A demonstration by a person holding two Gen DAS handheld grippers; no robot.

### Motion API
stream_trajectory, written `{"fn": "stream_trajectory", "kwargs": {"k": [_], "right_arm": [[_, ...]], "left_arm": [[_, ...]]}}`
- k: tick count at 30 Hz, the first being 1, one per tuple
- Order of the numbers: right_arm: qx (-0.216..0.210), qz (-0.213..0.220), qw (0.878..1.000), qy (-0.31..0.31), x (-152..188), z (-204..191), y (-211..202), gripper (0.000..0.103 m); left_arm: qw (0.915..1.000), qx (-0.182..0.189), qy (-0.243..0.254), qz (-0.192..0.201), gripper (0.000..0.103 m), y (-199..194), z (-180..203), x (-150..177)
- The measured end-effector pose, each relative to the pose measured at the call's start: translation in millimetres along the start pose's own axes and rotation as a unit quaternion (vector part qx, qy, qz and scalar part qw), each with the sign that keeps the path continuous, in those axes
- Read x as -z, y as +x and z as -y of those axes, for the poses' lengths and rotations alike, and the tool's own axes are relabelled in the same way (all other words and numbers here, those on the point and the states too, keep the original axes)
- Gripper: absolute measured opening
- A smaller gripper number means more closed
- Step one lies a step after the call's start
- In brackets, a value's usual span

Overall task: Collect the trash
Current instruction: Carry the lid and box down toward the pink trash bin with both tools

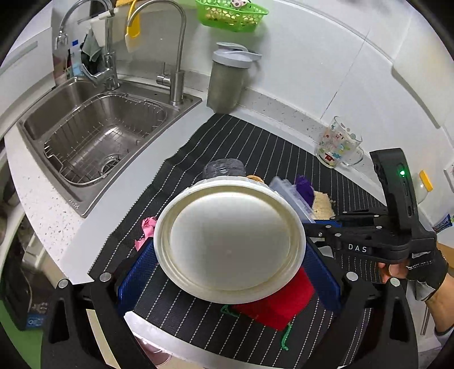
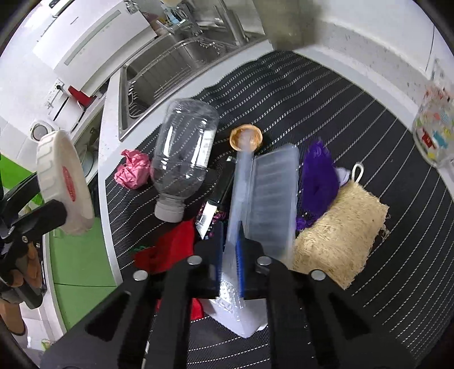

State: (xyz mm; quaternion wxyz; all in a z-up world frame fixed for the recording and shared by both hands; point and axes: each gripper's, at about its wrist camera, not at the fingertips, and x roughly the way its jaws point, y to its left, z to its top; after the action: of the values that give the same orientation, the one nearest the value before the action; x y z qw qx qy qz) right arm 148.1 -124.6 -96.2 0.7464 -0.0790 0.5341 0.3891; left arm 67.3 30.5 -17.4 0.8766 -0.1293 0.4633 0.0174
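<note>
My left gripper [image 1: 229, 272] is shut on a round white plastic lid [image 1: 229, 241] and holds it above the striped mat; the lid also shows at the left of the right wrist view [image 2: 65, 181]. My right gripper [image 2: 229, 255] is shut on a clear plastic clamshell tray [image 2: 266, 198]. On the mat lie an empty clear bottle [image 2: 184, 153], a crumpled pink paper [image 2: 133, 169], a red cloth bag [image 2: 167, 249], a purple scrap [image 2: 319, 176], a nutshell-like brown piece [image 2: 245, 137] and a loofah pad [image 2: 337, 241].
A steel sink [image 1: 93, 139] with a wire rack lies to the left of the black striped mat [image 1: 255, 142]. A grey shaker bottle [image 1: 227, 76] and a patterned glass mug [image 1: 339, 146] stand by the back wall. A green basket [image 1: 231, 12] hangs above.
</note>
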Motion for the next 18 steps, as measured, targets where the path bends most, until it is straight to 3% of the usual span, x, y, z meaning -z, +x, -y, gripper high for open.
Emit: {"fn": "stream_trajectory", "kwargs": {"k": [11, 18], "right_arm": [[0.001, 0.066, 0.997, -0.032, 0, -15, -63, 0.005], [0.011, 0.085, 0.992, -0.097, 10, -40, -92, 0.005]], "left_arm": [[0.9997, -0.003, 0.008, 0.022, 0.094, -19, 22, -2], [0.9988, -0.023, -0.011, 0.041, 0.094, -45, 29, 15]]}}
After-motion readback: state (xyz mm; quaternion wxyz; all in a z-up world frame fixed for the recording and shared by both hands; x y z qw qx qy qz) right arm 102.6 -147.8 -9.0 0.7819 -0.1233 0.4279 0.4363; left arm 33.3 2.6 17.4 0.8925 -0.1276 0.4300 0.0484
